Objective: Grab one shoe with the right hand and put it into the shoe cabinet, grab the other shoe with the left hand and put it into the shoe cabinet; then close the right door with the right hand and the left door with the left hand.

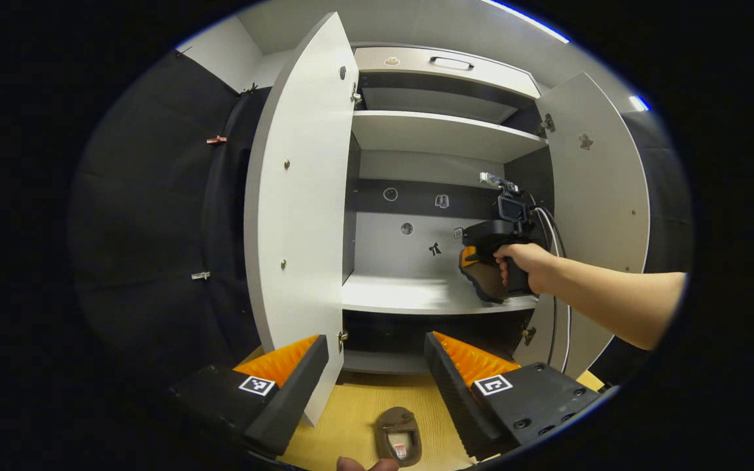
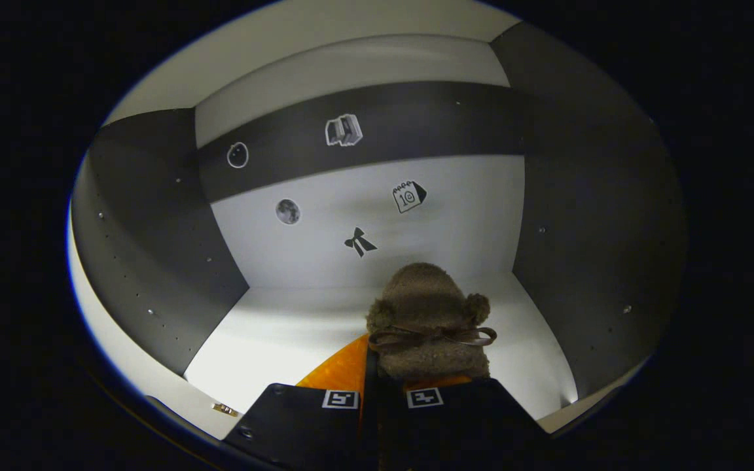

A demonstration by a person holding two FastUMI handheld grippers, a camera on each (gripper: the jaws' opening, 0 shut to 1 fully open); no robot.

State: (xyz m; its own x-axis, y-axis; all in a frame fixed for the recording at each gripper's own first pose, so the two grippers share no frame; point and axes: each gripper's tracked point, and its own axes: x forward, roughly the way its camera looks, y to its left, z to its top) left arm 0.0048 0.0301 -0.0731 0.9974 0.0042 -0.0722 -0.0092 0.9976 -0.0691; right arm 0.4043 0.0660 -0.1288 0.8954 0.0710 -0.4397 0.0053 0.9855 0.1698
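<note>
The grey shoe cabinet [image 1: 436, 131] stands with its left door [image 1: 298, 196] and right door [image 1: 603, 196] swung open. In the left gripper view a hand [image 1: 527, 261] holds my right gripper [image 1: 482, 252] at the middle shelf [image 1: 410, 294], with a brown shoe [image 1: 484, 281] in it. Seen from the right gripper view, that fuzzy brown shoe [image 2: 426, 320] with a bow sits between the fingers of my right gripper [image 2: 390, 366], just over the shelf [image 2: 285, 340] inside the compartment. The other brown shoe [image 1: 398, 435] lies on the wooden floor [image 1: 351, 418], below my open left gripper [image 1: 374, 343].
A drawer [image 1: 449, 63] tops the cabinet, and a lower compartment [image 1: 383, 360] opens under the middle shelf. Small stickers dot the back wall [image 2: 364, 216]. Cables [image 1: 554, 235] hang from the right gripper beside the right door. A fingertip [image 1: 357, 464] shows at the bottom edge.
</note>
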